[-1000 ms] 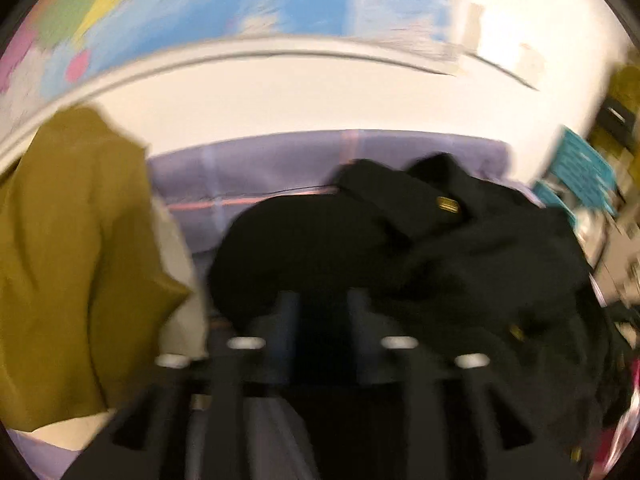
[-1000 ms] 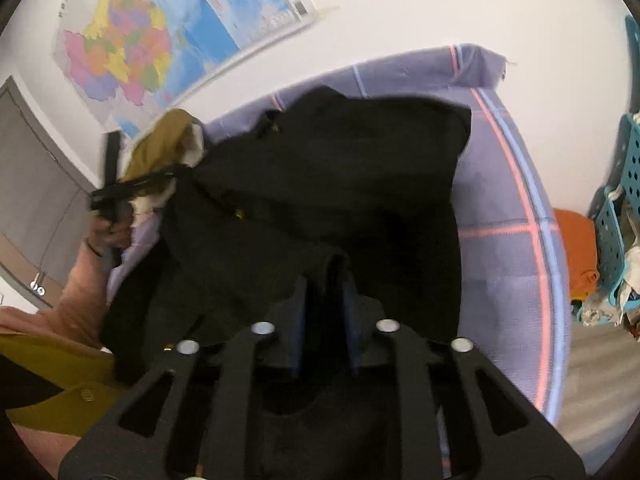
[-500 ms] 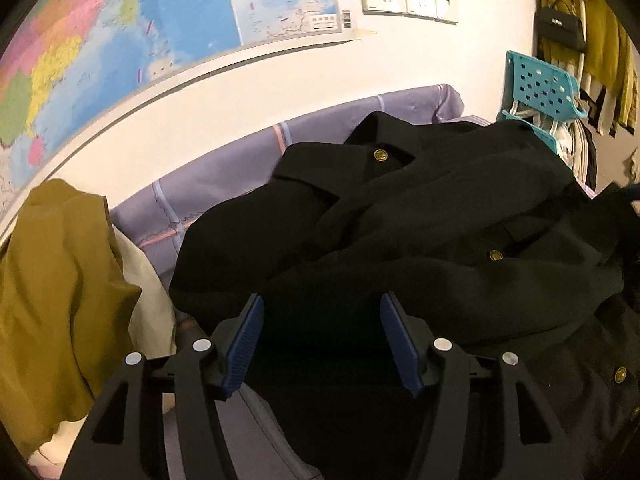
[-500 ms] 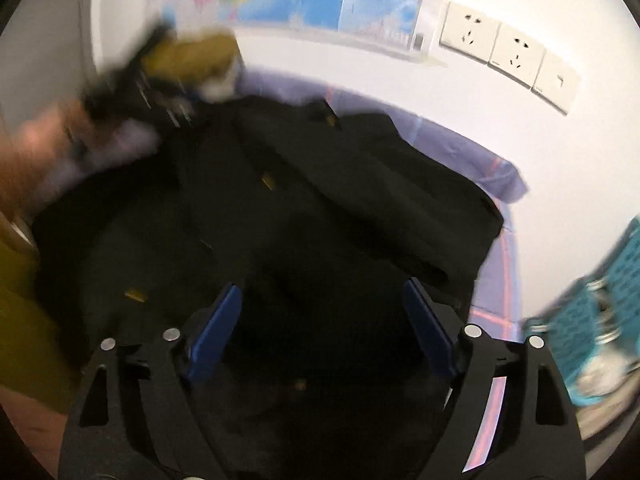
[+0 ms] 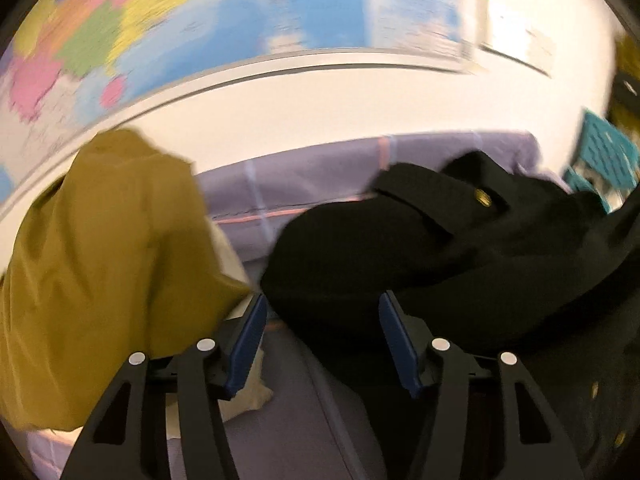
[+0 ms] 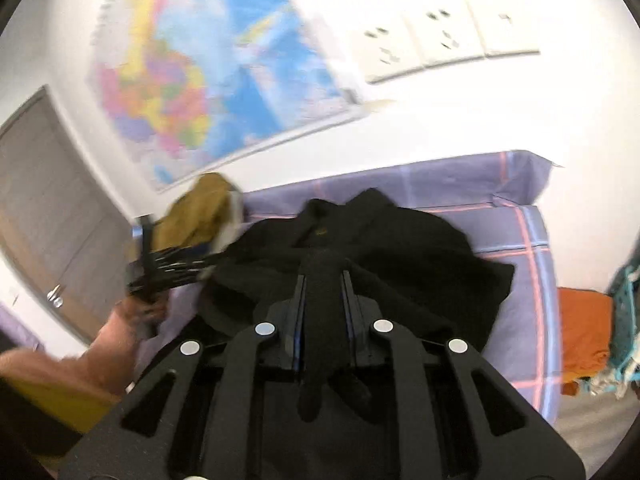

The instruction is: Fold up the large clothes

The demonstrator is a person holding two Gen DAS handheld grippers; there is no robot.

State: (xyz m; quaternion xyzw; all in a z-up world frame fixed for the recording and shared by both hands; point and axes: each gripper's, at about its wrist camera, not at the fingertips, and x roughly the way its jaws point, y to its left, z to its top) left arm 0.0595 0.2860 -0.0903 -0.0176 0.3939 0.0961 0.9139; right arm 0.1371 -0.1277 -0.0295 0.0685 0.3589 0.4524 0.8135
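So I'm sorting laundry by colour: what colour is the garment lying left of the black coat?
Mustard yellow garment, clearest in the left wrist view.

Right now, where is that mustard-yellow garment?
The mustard-yellow garment lies heaped on the purple checked bed cover, left of the black coat in the left wrist view, just below the wall map.

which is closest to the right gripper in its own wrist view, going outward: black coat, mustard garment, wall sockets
1. black coat: a fold of it sits between the closing jaws of the right gripper.
2. mustard garment: on the bed, up and left.
3. wall sockets: high on the wall, upper right.
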